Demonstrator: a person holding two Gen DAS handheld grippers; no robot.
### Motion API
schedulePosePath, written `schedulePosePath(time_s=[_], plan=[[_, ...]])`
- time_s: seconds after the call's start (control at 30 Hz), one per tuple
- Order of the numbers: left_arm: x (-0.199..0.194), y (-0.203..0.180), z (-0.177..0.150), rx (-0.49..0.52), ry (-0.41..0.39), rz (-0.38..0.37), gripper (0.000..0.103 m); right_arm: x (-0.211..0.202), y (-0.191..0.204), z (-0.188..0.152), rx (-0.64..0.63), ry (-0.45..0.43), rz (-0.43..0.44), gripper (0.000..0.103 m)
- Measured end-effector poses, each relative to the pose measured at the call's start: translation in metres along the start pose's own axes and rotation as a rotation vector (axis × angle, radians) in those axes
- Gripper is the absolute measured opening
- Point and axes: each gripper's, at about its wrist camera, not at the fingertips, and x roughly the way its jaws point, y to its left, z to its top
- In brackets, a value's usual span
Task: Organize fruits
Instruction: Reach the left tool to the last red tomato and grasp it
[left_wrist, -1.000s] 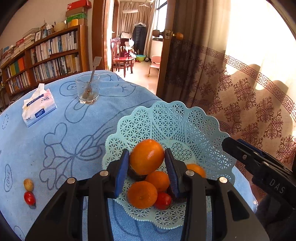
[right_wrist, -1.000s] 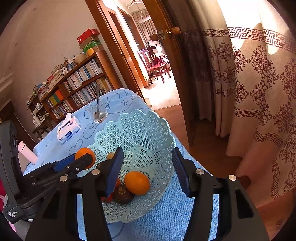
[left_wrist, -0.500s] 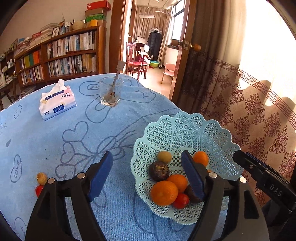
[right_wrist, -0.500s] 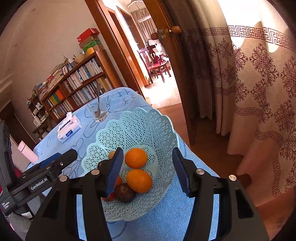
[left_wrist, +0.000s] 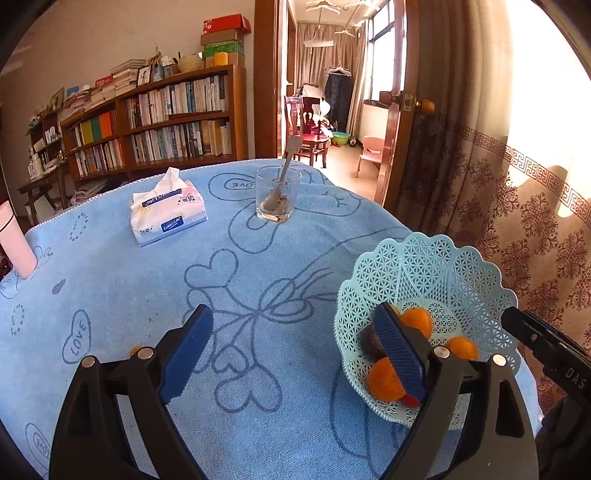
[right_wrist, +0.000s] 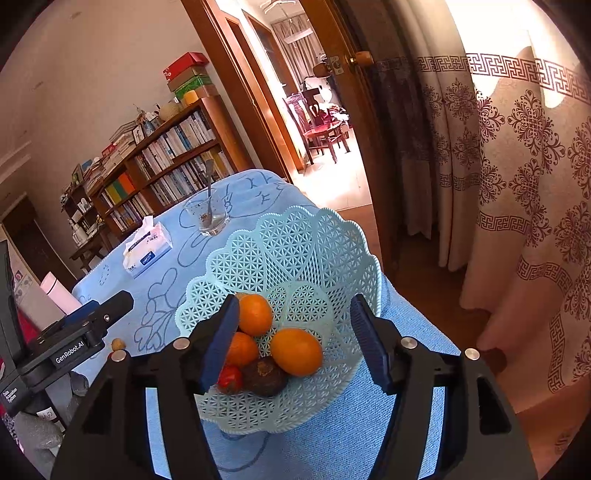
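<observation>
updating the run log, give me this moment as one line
left tool: open, empty, over cloth | right tool: open, over basket | oranges in basket | small fruit on cloth

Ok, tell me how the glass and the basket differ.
The glass is clear and smooth-walled; the basket is pale turquoise lattice with a scalloped rim. The glass holds a spoon and dark specks; the basket holds oranges and other fruit. The glass stands nearer the table's far side, the basket at the edge by the curtain. Both stand upright on the blue cloth.
</observation>
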Motion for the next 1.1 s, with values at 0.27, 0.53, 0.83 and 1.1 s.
schedulePosePath(time_s=[0.27, 0.53, 0.83, 1.1], plan=[[-0.010, 0.035, -0.010, -0.036, 0.001, 0.074, 0.088, 0.002, 0.007, -0.003, -0.018, 0.007, 0.009, 0.064], [-0.017, 0.084, -0.042, -0.097, 0.052, 0.176, 0.088, 0.006, 0.020, -0.010, -0.056, 0.020, 0.024, 0.064], [-0.009, 0.120, -0.065, -0.158, 0.116, 0.214, 0.075, 0.007, 0.041, -0.018, -0.114, 0.020, 0.043, 0.064], [0.021, 0.130, -0.071, -0.192, 0.177, 0.194, 0.053, 0.012, 0.061, -0.025, -0.140, 0.039, 0.076, 0.064]])
